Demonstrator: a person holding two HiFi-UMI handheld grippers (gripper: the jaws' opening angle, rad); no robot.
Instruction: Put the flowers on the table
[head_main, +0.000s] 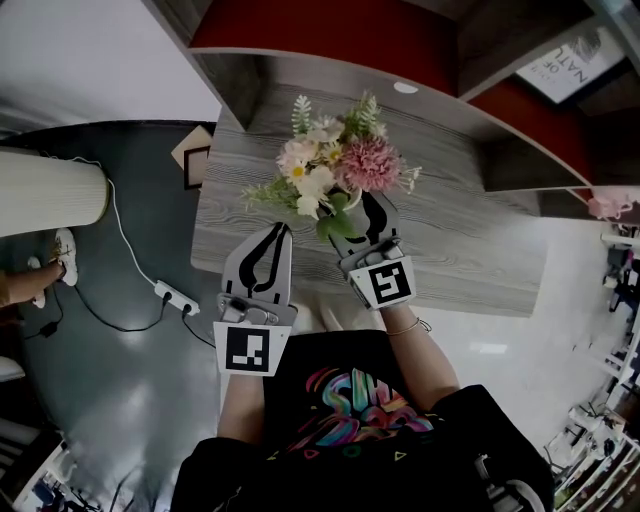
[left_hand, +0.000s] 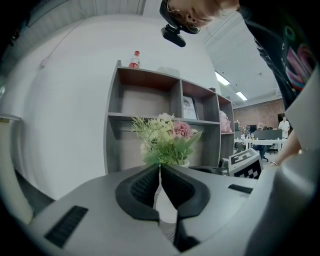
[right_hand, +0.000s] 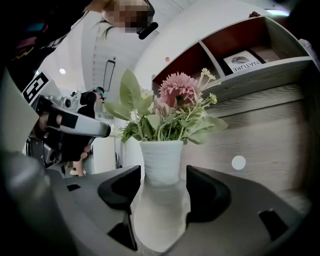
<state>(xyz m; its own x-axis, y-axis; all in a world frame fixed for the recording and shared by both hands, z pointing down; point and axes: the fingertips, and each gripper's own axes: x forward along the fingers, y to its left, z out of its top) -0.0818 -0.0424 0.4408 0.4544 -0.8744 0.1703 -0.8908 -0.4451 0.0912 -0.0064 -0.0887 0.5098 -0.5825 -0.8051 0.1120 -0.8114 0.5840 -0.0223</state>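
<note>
Grey table: flowers upright in a vase clamped by the right gripper, table edge just behind; left gripper closed, empty.

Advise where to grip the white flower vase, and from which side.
Grip the vase on its ribbed white body, below the rim, coming in level from the side. It is upright, straight-walled, with flowers spreading over the top. The right gripper has its jaws on it that way.

Pink & cream flowers, wht ribbed vase, gry woodgrain table.
</note>
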